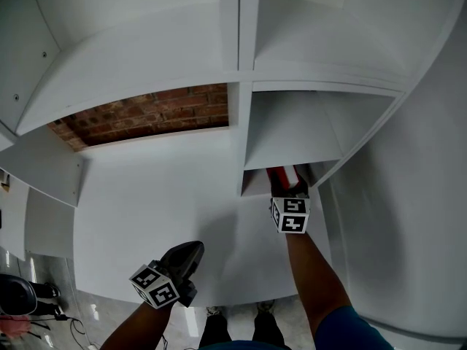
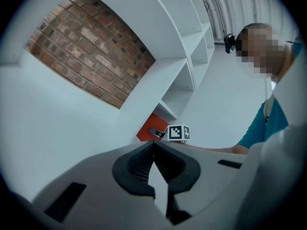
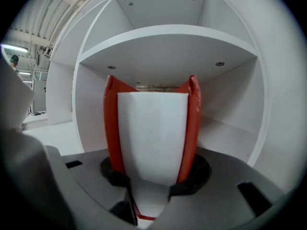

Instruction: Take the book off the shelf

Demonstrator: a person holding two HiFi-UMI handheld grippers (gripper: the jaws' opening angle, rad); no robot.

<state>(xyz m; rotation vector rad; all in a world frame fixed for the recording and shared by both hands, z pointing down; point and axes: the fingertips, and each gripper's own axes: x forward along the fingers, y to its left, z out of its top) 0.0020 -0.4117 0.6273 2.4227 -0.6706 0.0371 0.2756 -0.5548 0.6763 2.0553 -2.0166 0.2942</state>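
A red-covered book (image 3: 152, 138) with white page edges stands upright in a lower compartment (image 1: 292, 133) of the white shelf unit. In the right gripper view its two covers sit between my right gripper's (image 3: 153, 172) pads, which press on them. The head view shows that gripper (image 1: 290, 188) reaching into the compartment's mouth, with the book's red top (image 1: 282, 174) just beyond it. In the left gripper view the book (image 2: 151, 126) shows as an orange patch beside the right gripper (image 2: 160, 133). My left gripper (image 1: 191, 252) hangs lower left, away from the shelf, its jaws (image 2: 153, 145) shut on nothing.
A brick wall (image 1: 146, 115) shows through the wide open-backed bay to the left of the book's compartment. White shelf boards (image 1: 241, 42) rise above and to both sides. Dark gear and cables (image 1: 29, 297) lie on the floor at lower left.
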